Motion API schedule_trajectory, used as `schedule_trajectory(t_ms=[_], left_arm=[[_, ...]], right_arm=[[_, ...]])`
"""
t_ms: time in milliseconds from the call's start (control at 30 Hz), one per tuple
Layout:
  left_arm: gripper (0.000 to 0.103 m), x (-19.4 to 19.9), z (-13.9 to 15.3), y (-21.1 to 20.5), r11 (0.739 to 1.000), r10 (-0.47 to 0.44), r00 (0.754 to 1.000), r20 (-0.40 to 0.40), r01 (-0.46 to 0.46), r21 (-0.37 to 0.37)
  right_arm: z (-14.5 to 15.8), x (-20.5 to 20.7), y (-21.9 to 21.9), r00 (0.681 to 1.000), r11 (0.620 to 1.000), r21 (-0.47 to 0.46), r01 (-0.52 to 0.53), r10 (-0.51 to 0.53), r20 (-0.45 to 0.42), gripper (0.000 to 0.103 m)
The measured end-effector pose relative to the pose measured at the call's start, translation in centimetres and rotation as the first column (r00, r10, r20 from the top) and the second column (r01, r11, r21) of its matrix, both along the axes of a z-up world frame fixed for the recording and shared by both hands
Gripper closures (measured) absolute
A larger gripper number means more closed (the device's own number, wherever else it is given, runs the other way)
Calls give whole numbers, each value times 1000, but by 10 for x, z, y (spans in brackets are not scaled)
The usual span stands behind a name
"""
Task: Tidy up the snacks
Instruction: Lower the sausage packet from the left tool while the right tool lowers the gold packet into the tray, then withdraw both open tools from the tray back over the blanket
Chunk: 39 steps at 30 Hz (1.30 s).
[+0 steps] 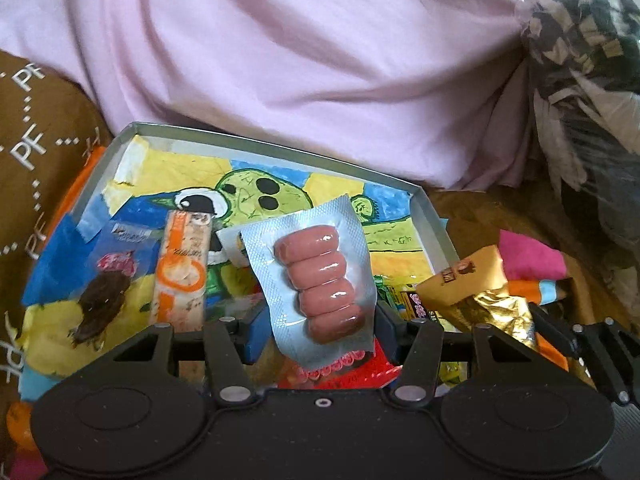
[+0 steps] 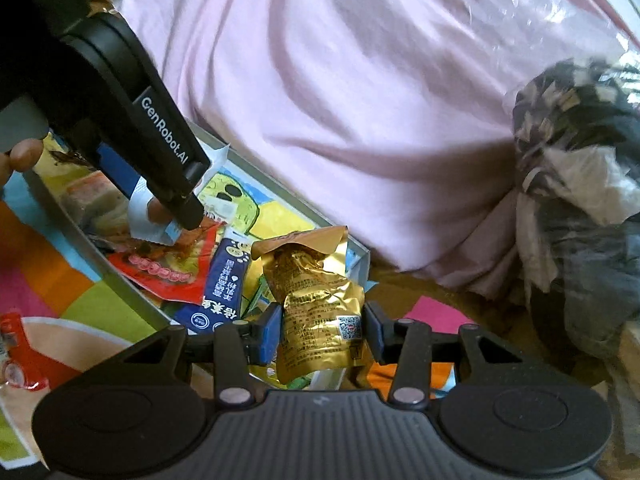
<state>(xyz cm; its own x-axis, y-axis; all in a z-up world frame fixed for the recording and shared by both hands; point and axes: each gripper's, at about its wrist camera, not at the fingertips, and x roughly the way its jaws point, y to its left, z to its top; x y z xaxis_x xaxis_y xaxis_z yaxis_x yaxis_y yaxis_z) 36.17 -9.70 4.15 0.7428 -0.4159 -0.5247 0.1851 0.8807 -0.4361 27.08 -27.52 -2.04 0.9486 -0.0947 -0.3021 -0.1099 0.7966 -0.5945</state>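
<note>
Above the shallow grey cardboard tray (image 1: 434, 216) we hold 2 snacks: left gripper (image 1: 320, 320) fingers pinch a pale-blue sausage pack (image 1: 316, 276), right gripper (image 2: 320, 330) fingers a crinkled gold foil pouch (image 2: 316, 308); several packets already lie inside, so sorting looks partly done.

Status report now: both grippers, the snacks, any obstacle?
Left gripper shut on sausage pack. Right gripper shut on gold packet. Both above tray. No obstacle seen.

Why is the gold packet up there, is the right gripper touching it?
Touching. In the right wrist view both blue pads of the right gripper press the sides of the gold packet, which is held up above the tray.
</note>
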Motion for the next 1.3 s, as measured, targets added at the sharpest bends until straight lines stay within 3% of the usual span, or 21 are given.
schedule_trajectory(t_ms=[300,400,600,700,767,833,1067,1300], left_arm=[[46,15,-2,-14,998,-14,1000,2,14,65],[57,17,-2,-13,998,-13,1000,-3,13,62],[57,18,-3,-12,998,-9,1000,-17,10,55],[47,15,-2,-11,999,-1,1000,-15,2,50],[40,13,-2,-9,999,8,1000,-16,-7,36],[34,9,0,-7,1000,9,1000,-10,-8,25],[9,-15,13,6,999,41,998,51,-43,30],[2,-52,23,25,995,74,991,110,-81,58]], right_arm=[[-9,28,-12,993,984,172,37,-17,-116,54],[-10,31,-14,991,977,210,43,-15,-132,53],[-10,35,-20,990,962,264,65,-28,-140,48],[-10,35,-25,990,953,293,75,-35,-137,40],[-8,31,-28,992,945,319,69,-33,-119,26],[-5,28,-32,994,934,354,59,-24,-103,18],[2,5,-33,997,909,414,55,-27,-72,7],[9,-27,-29,998,875,482,43,-12,-67,0]])
